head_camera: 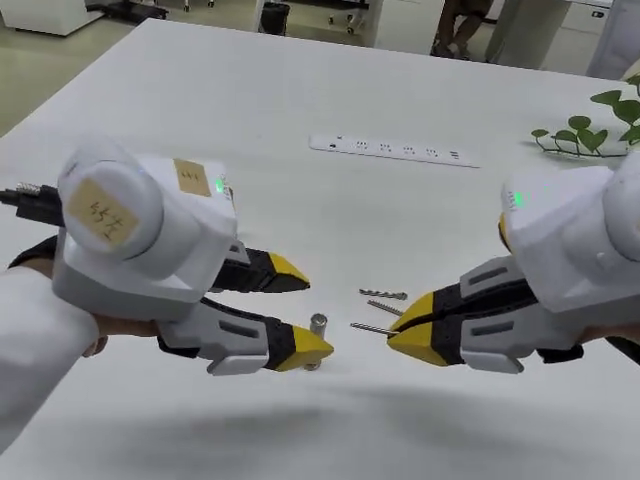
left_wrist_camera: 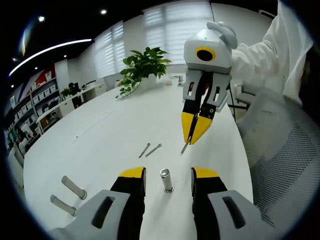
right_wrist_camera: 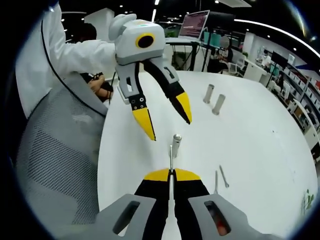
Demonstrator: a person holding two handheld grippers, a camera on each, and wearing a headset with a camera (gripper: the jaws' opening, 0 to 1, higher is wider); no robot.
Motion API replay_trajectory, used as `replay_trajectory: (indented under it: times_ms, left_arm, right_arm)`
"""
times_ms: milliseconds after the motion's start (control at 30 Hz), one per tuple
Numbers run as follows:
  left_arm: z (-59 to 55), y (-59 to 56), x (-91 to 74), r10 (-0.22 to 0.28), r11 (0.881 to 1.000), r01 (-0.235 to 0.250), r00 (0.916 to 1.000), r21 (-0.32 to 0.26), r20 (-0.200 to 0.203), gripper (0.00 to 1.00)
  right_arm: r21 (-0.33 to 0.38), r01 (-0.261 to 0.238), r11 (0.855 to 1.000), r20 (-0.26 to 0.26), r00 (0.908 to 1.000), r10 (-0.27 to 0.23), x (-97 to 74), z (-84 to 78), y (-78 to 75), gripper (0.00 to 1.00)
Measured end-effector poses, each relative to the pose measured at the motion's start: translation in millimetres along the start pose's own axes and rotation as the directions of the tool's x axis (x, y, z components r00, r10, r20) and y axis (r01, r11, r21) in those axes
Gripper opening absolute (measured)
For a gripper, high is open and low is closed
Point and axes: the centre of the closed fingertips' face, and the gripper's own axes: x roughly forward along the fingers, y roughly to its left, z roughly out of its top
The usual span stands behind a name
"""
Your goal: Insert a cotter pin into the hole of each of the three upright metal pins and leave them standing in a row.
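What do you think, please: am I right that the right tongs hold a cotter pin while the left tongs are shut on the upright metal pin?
Not quite: the left gripper view shows the left tongs open, straddling the upright metal pin without touching it. The right tongs hold a cotter pin.

White surface [head_camera: 200, 130]: 1 upright metal pin [head_camera: 319, 325] between the spread jaws of the left tongs [head_camera: 313, 308]. Right tongs [head_camera: 398, 336] clamped on 1 cotter pin [head_camera: 370, 327], which points toward the metal pin. 2 loose cotter pins [head_camera: 385, 295] lie just behind; power strip [head_camera: 395, 150] and plant [head_camera: 590, 130] farther back.
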Motion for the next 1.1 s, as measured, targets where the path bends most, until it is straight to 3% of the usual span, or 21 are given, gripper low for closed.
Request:
replay_trajectory:
  times_ms: [233,367,567,733,1100]
  left_arm:
    - [-6.4,5.0,5.5,-0.018,1.0,0.018,0.9998,-0.014,-0.009,0.28]
    - [-12.6,6.3,10.2,-0.028,1.0,0.027,0.9992,-0.014,-0.03,0.17]
    - [-14.6,7.2,14.9,-0.045,0.999,0.045,0.9988,-0.014,-0.021,0.17]
    - [-13.0,1.6,16.4,-0.087,0.996,0.087,0.9962,-0.025,-0.01,0.06]
    - [-16.6,2.1,16.2,-0.079,0.995,0.078,0.9967,-0.054,-0.016,0.06]
  right_arm:
    - [0.021,-0.011,1.0,-0.022,0.9997,0.012,7.2,-4.2,-5.6,0.0]
    - [0.027,-0.019,0.999,-0.028,0.9994,0.02,9.7,-6.0,-6.9,0.0]
    - [0.037,-0.032,0.999,-0.039,0.9987,0.034,16.2,-7.4,-6.0,0.0]
    - [0.035,-0.037,0.999,-0.033,0.9988,0.038,18.9,-5.0,-6.7,0.0]
    - [0.039,-0.052,0.998,-0.022,0.9984,0.053,23.9,0.7,-4.1,0.0]
